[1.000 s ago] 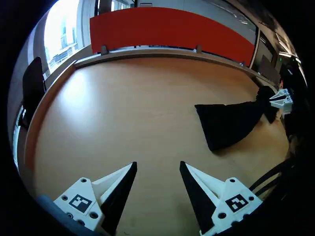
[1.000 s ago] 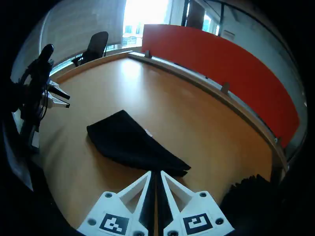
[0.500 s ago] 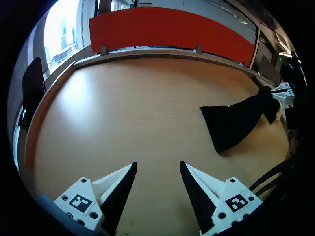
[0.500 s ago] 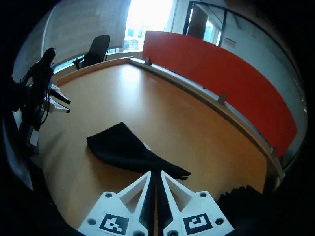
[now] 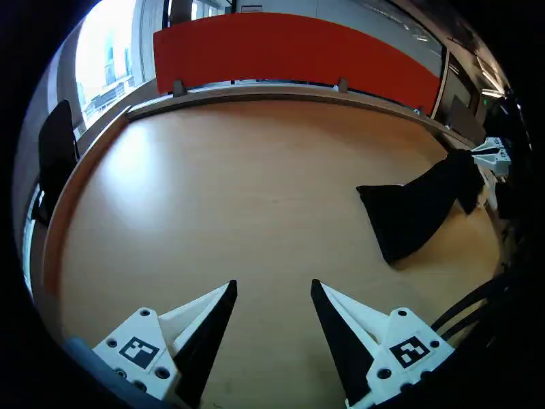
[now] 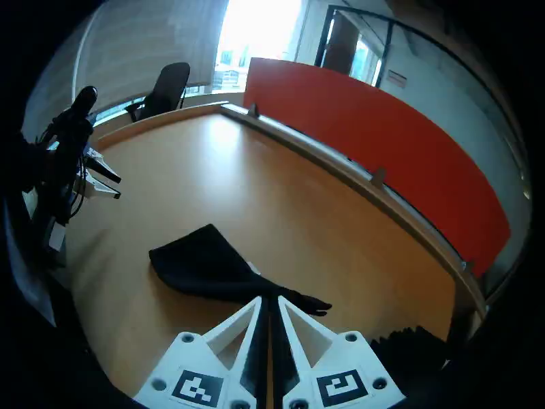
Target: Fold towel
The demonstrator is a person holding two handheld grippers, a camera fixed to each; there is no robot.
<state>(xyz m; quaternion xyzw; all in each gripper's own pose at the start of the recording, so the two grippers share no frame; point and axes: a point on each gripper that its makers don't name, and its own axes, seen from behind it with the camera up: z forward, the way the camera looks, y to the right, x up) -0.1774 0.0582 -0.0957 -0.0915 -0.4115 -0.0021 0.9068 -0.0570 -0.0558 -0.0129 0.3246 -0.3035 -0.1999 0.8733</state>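
Black fabric, the towel (image 5: 409, 211), lies on the pale wood bench (image 5: 238, 191), off to the right in the left gripper view. Its broad end rests flat on the wood. Its far end narrows and rises off the surface toward the right hand-held gripper (image 6: 270, 298), at the right edge of that view.

In the right gripper view the two white fingers of that tool are pressed together with no gap. The narrow end of the towel is drawn in between their tips, and a small dark corner pokes out just to the right of them. From there the cloth fans out and away to the left into a wide, loosely creased flap that lies on the bench.

The left hand-held gripper (image 5: 272, 283) is open, its dark-lined fingers spread wide over bare wood with nothing between them. It is well apart from the towel. In the right gripper view it sits at the far left edge of the bench, fingers parted and held by a dark-sleeved arm.

A long red partition (image 5: 293, 48) runs along the far side of the bench. A black office chair (image 6: 163, 82) stands beyond the corner, in front of a bright window (image 6: 259, 27).
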